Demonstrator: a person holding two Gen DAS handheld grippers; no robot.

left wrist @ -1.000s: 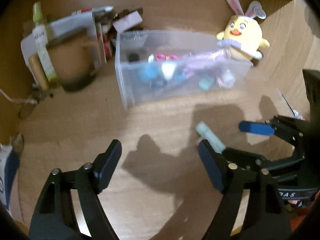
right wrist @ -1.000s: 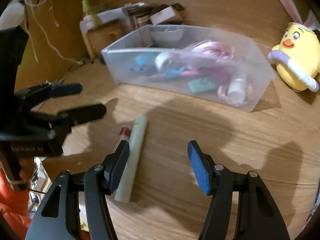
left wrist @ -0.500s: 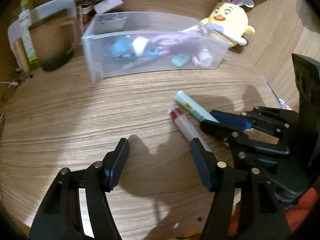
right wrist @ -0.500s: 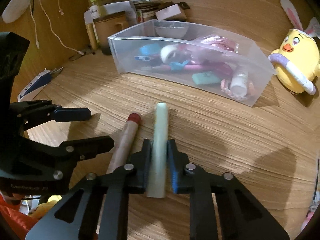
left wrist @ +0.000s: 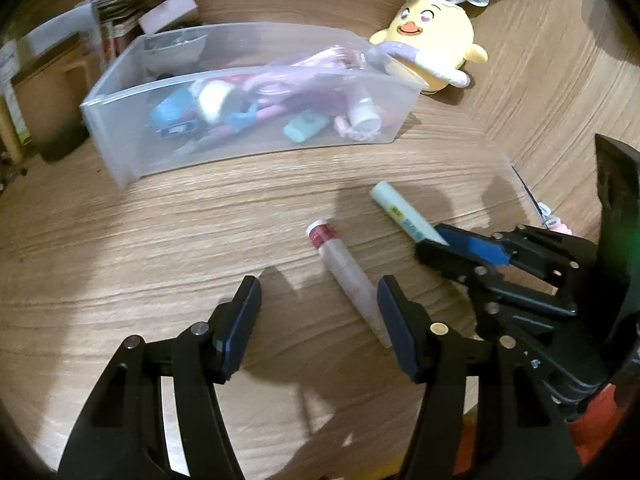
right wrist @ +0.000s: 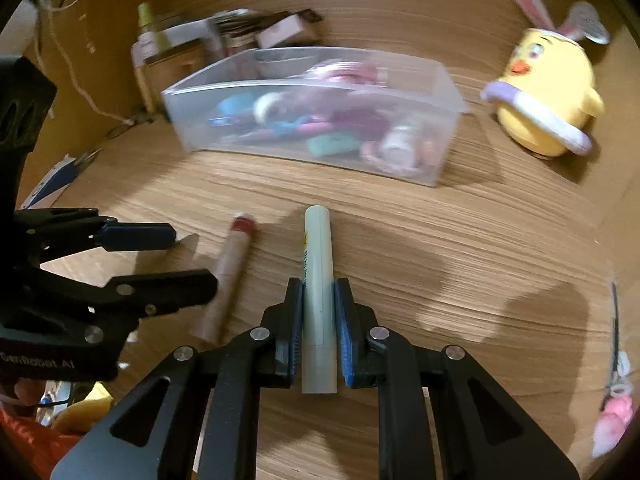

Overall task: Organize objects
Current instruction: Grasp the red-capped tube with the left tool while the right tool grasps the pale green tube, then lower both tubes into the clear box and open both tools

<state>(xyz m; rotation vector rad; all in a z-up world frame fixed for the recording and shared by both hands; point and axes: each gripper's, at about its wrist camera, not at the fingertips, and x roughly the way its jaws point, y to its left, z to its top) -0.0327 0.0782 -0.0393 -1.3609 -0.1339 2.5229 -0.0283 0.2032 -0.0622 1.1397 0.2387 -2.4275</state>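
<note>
Left wrist view: the left gripper point(left wrist: 318, 310) stands spread over the wooden table point(left wrist: 160, 240), its right finger touching the red-capped tube point(left wrist: 344, 268); bare wood stretches left. Right wrist view: the right gripper point(right wrist: 318, 322) is clamped on the pale green tube point(right wrist: 318, 276), pointing toward the clear bin point(right wrist: 436, 160), with bare table between them.

- A bin point(right wrist: 312, 120) of small items sits on the far part of the desk point(right wrist: 460, 264).
- A plush chick point(right wrist: 548, 92) stands right of the bin.
- Two tubes lie near of the bin, side by side: the capped tube point(right wrist: 230, 276) left, the pale tube point(right wrist: 318, 280) right.
- Boxes point(right wrist: 240, 32) crowd the far left, behind the bin.
</note>
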